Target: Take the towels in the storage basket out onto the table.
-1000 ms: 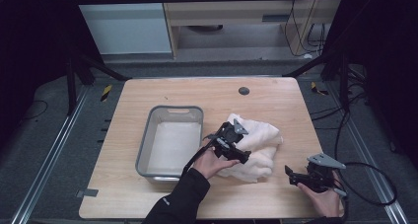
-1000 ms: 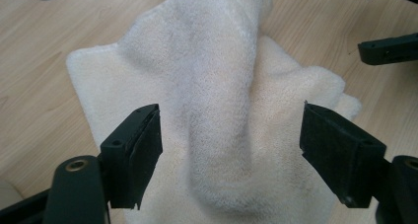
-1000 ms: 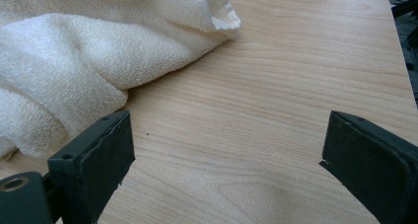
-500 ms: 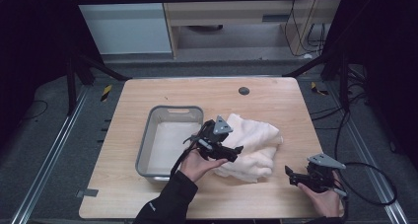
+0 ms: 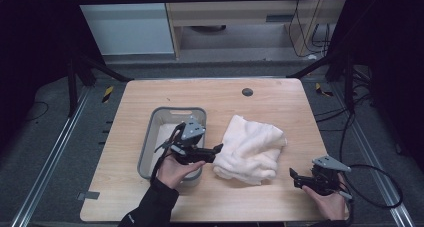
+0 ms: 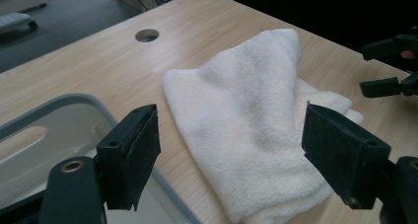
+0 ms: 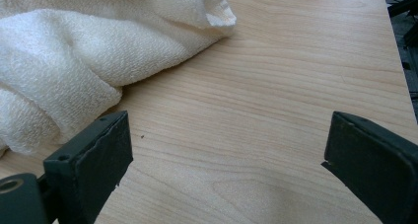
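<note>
A crumpled white towel (image 5: 251, 148) lies flat on the wooden tabletop (image 5: 280, 104), slightly toward 4 o'clock from the tabletop's centre, with folds and ridges across its surface; nothing grips it. In the left gripper view the towel (image 6: 246, 120) spreads out ahead of the two jaws, and in the right gripper view its rumpled edge (image 7: 74, 51) occupies the 10 o'clock area, just beyond the left-hand jaw. At 9 o'clock of the towel stands a grey rectangular bin (image 5: 161, 118) with a handle slot in its far wall; its near rim (image 6: 88, 101) appears at 8 o'clock in the left gripper view. The left gripper (image 5: 218, 148) hangs over the bin's towel-side edge, pointing toward 3 o'clock at the towel, with its tips just beside the cloth; its jaws are spread wide and hold nothing. The left hand (image 5: 176, 169) grasps it from 6 o'clock. The right gripper (image 5: 293, 176) sits near the tabletop's 5 o'clock corner, at 4 o'clock of the towel and apart from it, pointing toward 9 o'clock; its jaws are also spread wide over bare wood and hold nothing. The right hand (image 5: 327, 202) holds it from below. A round cable hole (image 5: 247, 92) lies at 12 o'clock of the towel, near the far edge.
</note>
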Available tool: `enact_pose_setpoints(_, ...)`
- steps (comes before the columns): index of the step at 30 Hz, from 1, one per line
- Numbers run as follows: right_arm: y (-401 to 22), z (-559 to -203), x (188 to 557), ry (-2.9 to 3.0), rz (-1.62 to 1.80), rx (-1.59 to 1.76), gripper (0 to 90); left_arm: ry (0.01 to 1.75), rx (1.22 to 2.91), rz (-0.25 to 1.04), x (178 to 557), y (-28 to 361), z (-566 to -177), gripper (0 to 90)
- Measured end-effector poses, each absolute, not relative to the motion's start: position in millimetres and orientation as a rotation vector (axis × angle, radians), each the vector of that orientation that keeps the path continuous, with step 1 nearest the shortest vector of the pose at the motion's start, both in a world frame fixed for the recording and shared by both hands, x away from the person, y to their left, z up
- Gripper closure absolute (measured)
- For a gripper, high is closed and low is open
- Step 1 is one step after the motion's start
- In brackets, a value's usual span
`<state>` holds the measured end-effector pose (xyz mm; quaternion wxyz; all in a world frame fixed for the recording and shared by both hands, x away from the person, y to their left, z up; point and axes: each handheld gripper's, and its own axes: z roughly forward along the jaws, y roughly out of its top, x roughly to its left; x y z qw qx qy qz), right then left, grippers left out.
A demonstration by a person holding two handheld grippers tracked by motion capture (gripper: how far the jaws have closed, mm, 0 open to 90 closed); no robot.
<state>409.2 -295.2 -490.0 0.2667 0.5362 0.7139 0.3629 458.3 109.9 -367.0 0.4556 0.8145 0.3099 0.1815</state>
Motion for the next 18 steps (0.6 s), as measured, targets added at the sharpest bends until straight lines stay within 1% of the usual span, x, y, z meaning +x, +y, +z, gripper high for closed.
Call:
enact_pose_setpoints(9,-295.7,-490.5,408.5,1.922,0.975,1.448,4.1,0.850,1.940,0.503,449.5,163.0,-366.4,22.1)
enact_pose_setpoints(18,-295.6,-490.6,407.2,1.920,0.973,1.452,3.9,0.955,1.888,0.551,441.7,219.3,-375.1,21.8)
